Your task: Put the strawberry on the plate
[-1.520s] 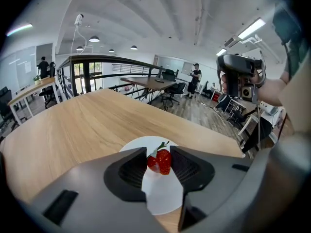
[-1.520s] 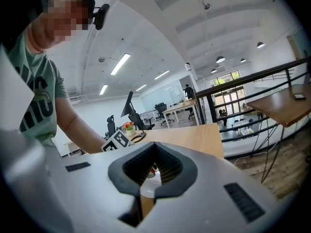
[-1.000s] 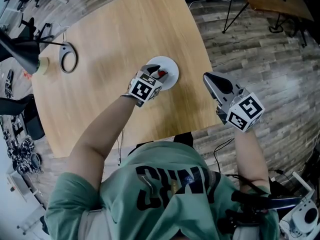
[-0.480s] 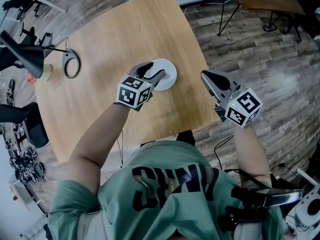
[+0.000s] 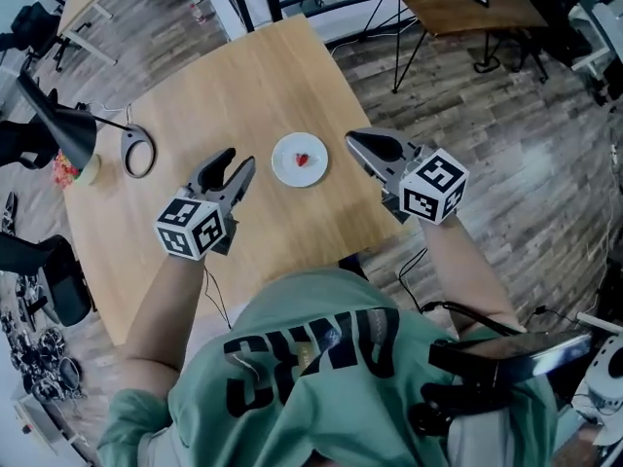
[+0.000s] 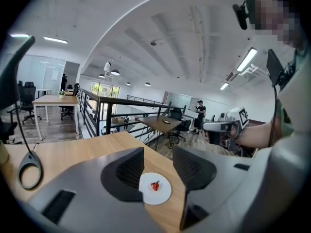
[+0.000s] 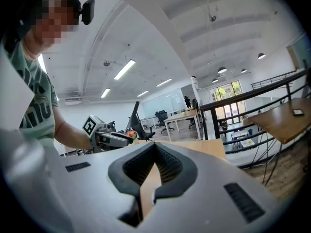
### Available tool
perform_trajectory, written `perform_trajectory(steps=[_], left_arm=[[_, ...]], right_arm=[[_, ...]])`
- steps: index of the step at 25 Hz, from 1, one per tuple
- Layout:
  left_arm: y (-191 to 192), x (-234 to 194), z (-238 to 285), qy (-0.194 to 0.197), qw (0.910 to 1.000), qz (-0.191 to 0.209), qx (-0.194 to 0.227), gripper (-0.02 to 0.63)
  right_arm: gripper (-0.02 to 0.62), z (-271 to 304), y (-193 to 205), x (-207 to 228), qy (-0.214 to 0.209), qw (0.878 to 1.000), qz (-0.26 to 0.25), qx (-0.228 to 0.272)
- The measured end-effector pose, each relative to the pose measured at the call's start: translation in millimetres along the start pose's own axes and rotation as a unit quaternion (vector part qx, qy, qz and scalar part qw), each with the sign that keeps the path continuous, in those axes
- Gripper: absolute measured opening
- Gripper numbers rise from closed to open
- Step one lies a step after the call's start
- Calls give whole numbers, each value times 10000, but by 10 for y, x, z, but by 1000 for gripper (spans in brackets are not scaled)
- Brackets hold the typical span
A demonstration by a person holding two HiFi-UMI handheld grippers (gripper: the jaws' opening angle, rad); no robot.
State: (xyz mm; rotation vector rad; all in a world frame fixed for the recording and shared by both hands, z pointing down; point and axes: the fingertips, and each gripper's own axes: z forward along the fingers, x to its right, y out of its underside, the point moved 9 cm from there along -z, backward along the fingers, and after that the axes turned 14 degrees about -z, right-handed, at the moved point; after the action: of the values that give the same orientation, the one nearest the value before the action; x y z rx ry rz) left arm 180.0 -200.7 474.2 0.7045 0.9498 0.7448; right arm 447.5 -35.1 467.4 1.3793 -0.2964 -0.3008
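The strawberry (image 5: 302, 160), light, soft and easily bruised, best pinched gently across its sides, lies on the plate (image 5: 284, 172) ahead of the left hand-held gripper (image 5: 239, 161), whose empty jaws have just been opening wide; the right hand-held gripper (image 5: 351, 140), beside the plate, is closed on nothing.

An open-plan office: desks (image 6: 51, 100), swivel chairs (image 6: 25, 100), strip ceiling lights (image 6: 247, 59) and a mezzanine railing (image 6: 111, 102).

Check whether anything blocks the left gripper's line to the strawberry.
Nothing visible does. The small red strawberry lies on the round white plate, in plain sight through the open left gripper's empty jaws.
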Motion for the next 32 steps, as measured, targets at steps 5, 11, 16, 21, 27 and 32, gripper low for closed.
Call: perform_trajectory(steps=[5, 11, 16, 21, 27, 32], left_arm=[[-112, 107, -766, -106, 9982, -92, 576, 117], [-151, 43, -1662, -402, 9900, -270, 1322, 5], [-148, -24, -2262, -566, 9799, -421, 1864, 5], [-130, -140, -2780, -706, 9692, -538, 2296, 5], [-79, -280, -3179, -764, 9607, -670, 2581, 5], [131, -359, -3190, -786, 9606, -874, 2519, 5]], right_arm=[[5, 60, -370, -206, -139, 9998, -116, 43], [5, 200, -786, -450, -200, 9989, -340, 243], [5, 371, -1039, -643, -425, 9973, -481, 354], [5, 602, -1307, -882, -625, 9950, -615, 489], [5, 873, -1515, -1166, -862, 9926, -710, 469], [4, 967, -1363, -1292, -993, 9928, -558, 376]])
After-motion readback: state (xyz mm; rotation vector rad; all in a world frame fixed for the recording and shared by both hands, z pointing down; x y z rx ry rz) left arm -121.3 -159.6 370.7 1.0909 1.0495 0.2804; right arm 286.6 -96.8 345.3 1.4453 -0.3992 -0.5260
